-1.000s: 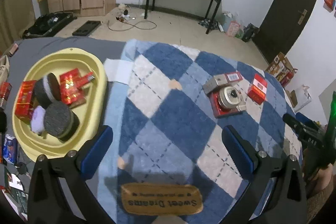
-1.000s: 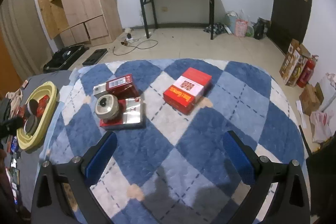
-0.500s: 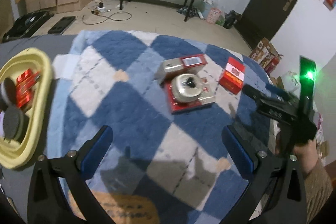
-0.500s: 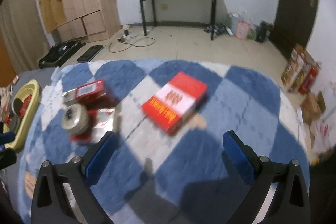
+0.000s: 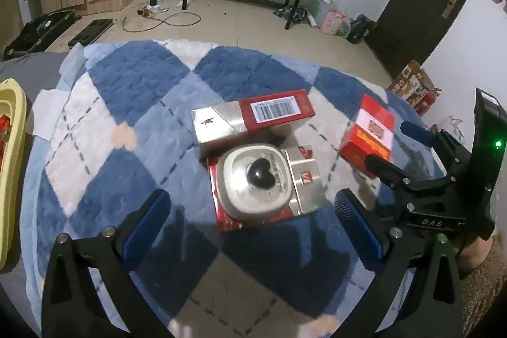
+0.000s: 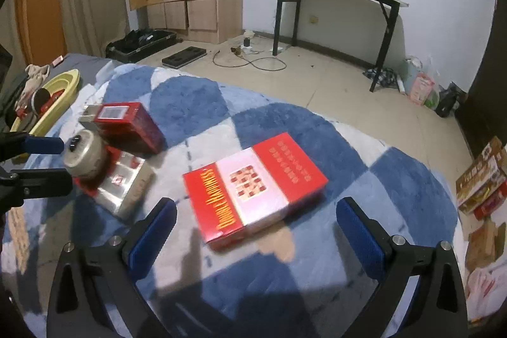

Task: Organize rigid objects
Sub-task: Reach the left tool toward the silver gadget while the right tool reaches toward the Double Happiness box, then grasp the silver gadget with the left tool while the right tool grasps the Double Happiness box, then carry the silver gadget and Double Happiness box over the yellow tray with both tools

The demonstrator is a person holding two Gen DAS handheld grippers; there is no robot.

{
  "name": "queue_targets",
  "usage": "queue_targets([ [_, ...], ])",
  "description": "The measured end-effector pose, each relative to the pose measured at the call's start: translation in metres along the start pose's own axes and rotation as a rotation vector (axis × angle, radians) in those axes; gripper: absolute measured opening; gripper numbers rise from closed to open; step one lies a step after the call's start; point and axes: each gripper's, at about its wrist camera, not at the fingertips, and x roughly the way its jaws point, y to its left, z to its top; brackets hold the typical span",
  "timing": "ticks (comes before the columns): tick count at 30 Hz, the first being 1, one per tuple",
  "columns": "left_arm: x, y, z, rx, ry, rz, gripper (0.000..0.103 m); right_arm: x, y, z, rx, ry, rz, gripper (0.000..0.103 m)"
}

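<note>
Through the left wrist camera I see a blue-and-white checked blanket point(image 5: 133, 103) spread over the bed. Near its middle lies a flat red-and-silver box point(image 5: 304, 189) with a rounded silver tin point(image 5: 255, 181) sitting on top; the tin has a black heart on its lid. Touching the far side of that box is a red-and-silver pack point(image 5: 250, 117) with a white barcode label facing up. My left tool point(image 5: 252, 222) hangs above the blanket just on the near side of the tin, its blue pads spread wide, gripping nothing and touching nothing. To the right a red carton point(image 5: 369, 133) with gold lettering rests on the blanket, and the right tool point(image 5: 396, 148) reaches in beside it. A yellow tray point(image 5: 12, 154) shows at the left edge.

Through the right wrist camera the red carton point(image 6: 253, 187) lies flat on the blanket point(image 6: 190, 103), red at both ends with a pale band and red pattern across the middle. My right tool point(image 6: 255, 227) is fully released, its blue pads wide apart, with the carton's near end between them but apart from both. Further left I see the barcode pack point(image 6: 126, 125), the tin point(image 6: 84, 152) on the silver box point(image 6: 125, 190), the left tool point(image 6: 41, 160) beside them, and the yellow tray point(image 6: 63, 94) holding round dark items at the far left.
</note>
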Motion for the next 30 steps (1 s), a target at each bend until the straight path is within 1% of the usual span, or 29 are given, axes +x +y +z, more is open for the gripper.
queue_targets([
  [2, 0.006, -0.001, 0.000, 0.000, -0.001, 0.005, 0.103, 0.008, 0.002, 0.002, -0.039, 0.011, -0.011, 0.103],
  [4, 0.011, 0.001, 0.002, -0.003, -0.001, 0.008, 0.103, 0.017, 0.005, 0.004, -0.070, 0.020, 0.001, 0.103],
  [7, 0.017, 0.003, 0.003, -0.022, -0.002, 0.000, 0.103, 0.034, 0.006, 0.007, -0.087, 0.039, 0.003, 0.103],
  [10, 0.021, 0.009, 0.004, -0.041, -0.003, 0.006, 0.100, 0.043, 0.009, 0.012, -0.105, 0.052, -0.003, 0.103],
  [11, 0.022, 0.012, 0.004, -0.051, -0.006, 0.008, 0.092, 0.045, 0.009, 0.014, -0.106, 0.046, -0.006, 0.101],
  [12, 0.024, 0.014, 0.004, -0.054, -0.003, 0.010, 0.087, 0.046, 0.008, 0.016, -0.102, 0.044, -0.008, 0.101],
  [13, 0.025, 0.017, 0.004, -0.058, 0.003, 0.009, 0.077, 0.048, 0.008, 0.017, -0.099, 0.041, -0.008, 0.099],
  [14, 0.025, 0.019, 0.004, -0.061, 0.002, -0.003, 0.072, 0.049, 0.009, 0.017, -0.101, 0.038, -0.013, 0.093],
  [15, 0.024, 0.020, 0.004, -0.060, -0.001, -0.019, 0.066, 0.049, 0.011, 0.016, -0.101, 0.035, -0.017, 0.093],
  [16, 0.024, 0.017, 0.003, -0.039, 0.001, -0.029, 0.055, 0.049, 0.012, 0.015, -0.094, 0.024, -0.028, 0.093],
  [18, 0.021, 0.012, 0.003, 0.000, -0.005, -0.006, 0.054, 0.047, 0.016, 0.012, -0.079, 0.014, -0.044, 0.092],
  [19, 0.019, 0.012, 0.002, 0.005, -0.005, -0.007, 0.052, 0.044, 0.017, 0.010, -0.068, 0.010, -0.053, 0.092],
  [22, 0.011, 0.016, 0.001, -0.005, 0.005, -0.027, 0.051, 0.036, 0.023, 0.005, -0.019, 0.002, -0.057, 0.092],
  [25, -0.002, 0.023, -0.006, -0.002, 0.007, -0.028, 0.051, 0.021, 0.029, 0.000, 0.035, -0.015, -0.061, 0.092],
  [30, -0.028, 0.037, -0.013, -0.010, -0.011, -0.044, 0.051, -0.011, 0.041, -0.006, 0.145, -0.045, -0.045, 0.092],
])
